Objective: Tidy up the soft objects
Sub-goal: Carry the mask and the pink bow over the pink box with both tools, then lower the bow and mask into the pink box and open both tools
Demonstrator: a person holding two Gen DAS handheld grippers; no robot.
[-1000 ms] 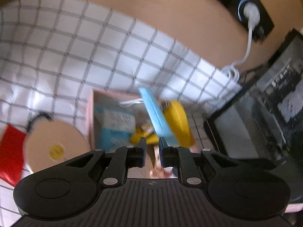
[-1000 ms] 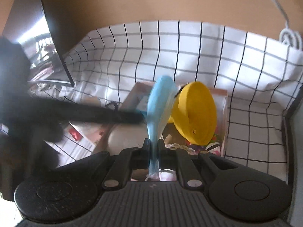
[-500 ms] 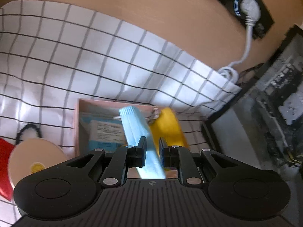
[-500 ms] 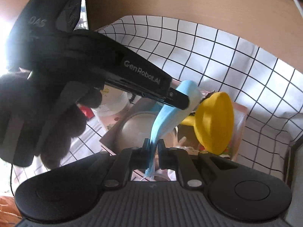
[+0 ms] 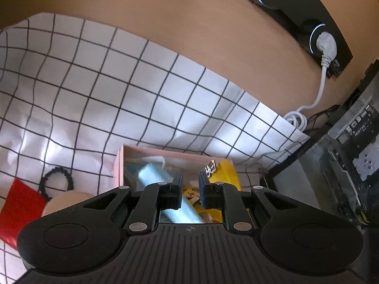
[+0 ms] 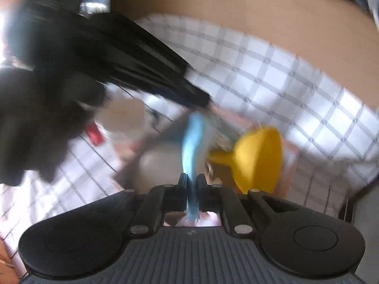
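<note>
A white black-gridded cloth drapes the tan tabletop, where a white plug sits in a black power strip, its cord coiling down beside a computer case.

One pink box sits on one white cloth with a black grid, and the counts run outward from that box. Inside the box there is one light blue face mask, one yellow funnel-shaped object, and one small silvery clip at the funnel's upper edge; other contents are too blurred to count. Just left of the box lie one black ring-shaped band, one red packet and one round beige object. Far right of the box, one white plug with one coiled white cable sits in one black socket strip. Two grippers appear: the left gripper and the right gripper.
</note>
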